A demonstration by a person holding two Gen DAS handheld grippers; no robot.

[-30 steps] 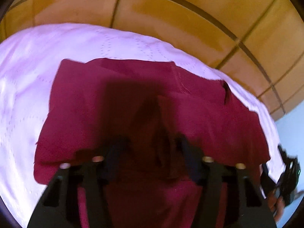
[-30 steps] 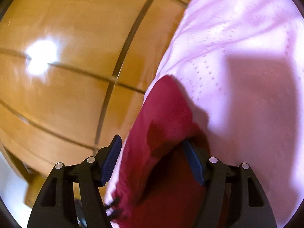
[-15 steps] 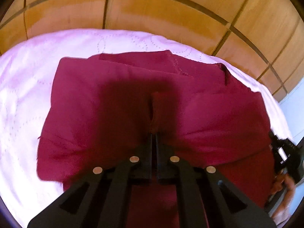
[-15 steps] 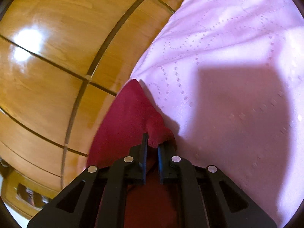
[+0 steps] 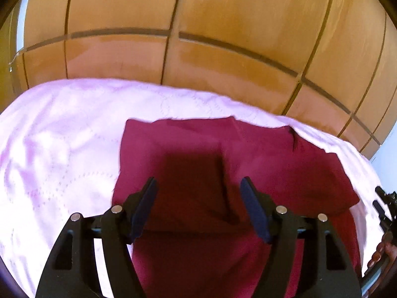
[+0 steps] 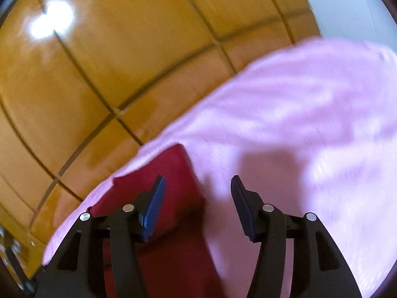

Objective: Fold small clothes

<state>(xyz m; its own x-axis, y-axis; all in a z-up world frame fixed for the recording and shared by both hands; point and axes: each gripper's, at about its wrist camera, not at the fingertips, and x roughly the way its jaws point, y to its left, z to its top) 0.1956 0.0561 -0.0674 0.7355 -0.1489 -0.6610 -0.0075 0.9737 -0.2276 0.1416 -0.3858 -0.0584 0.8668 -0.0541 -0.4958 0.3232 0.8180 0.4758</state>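
A dark red garment [image 5: 260,164] lies folded over on the pink bedspread [image 5: 62,149]; its top layer ends in a fold edge just ahead of my left fingers. My left gripper [image 5: 198,186] is open and empty, just above the garment. In the right wrist view a corner of the same garment [image 6: 171,171] lies on the bedspread [image 6: 310,124] near the bed's edge. My right gripper [image 6: 197,186] is open and empty, its left finger over the cloth and its right finger over bare bedspread. The right gripper also shows at the far right of the left wrist view [image 5: 384,206].
Wooden panelled wardrobe doors [image 5: 198,37] stand close behind the bed and fill the left of the right wrist view [image 6: 99,74]. A pale wall [image 6: 347,7] shows at top right. Bare bedspread lies to the left of the garment.
Both grippers were shut on the red cloth half a second ago; both have now opened and let it go, and the folded layer lies flat on the garment.
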